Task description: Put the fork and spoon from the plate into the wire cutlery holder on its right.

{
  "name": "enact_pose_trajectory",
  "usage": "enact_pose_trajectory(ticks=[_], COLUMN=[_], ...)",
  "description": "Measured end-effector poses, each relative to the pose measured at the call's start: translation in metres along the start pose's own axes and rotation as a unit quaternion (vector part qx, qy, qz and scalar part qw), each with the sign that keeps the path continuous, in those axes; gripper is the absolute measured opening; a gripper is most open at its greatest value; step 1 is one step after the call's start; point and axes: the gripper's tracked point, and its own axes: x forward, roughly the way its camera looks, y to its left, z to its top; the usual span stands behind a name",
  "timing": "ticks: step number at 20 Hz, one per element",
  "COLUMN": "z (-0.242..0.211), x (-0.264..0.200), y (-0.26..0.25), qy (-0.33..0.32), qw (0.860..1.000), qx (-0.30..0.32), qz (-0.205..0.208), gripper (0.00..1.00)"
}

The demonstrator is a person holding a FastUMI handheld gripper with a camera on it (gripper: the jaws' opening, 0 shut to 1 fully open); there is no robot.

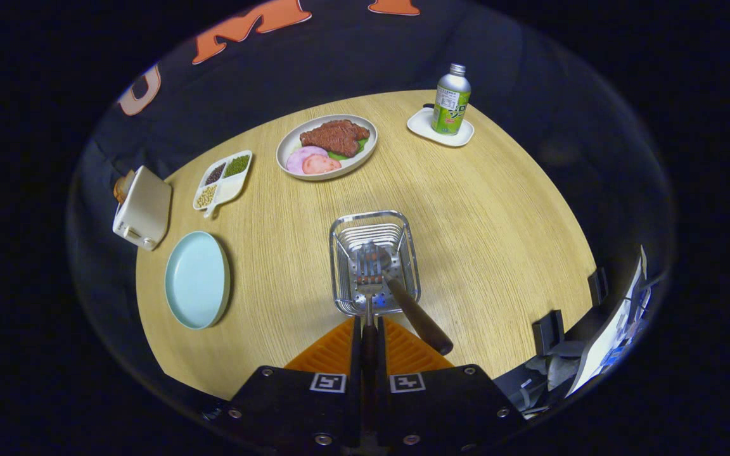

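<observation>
Claw (369, 329) clenched on silver metal fork (369, 278), tines inside square wire cutlery holder (374, 263) just ahead; brown-handled spoon (412, 310) leaning inside.

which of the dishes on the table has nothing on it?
The light blue plate, left of the wire cutlery holder. The others carry meat, beans or a bottle. The fingers are shut on the fork, its tines inside the holder.
</observation>
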Motion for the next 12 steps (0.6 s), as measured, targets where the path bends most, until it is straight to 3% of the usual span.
enact_pose_trajectory(ticks=[4,7,8,12], z=[0.048,0.074,0.086,0.132], x=[-0.015,-0.029,-0.037,-0.076], y=[0.008,0.014,0.017,0.022], qy=[-0.091,-0.149,-0.174,-0.289], qw=[0.995,0.986,0.981,0.951], qx=[-0.017,-0.026,-0.030,-0.065], qz=[0.040,0.068,0.077,0.090], gripper=[0.18,0.39,0.51,0.70])
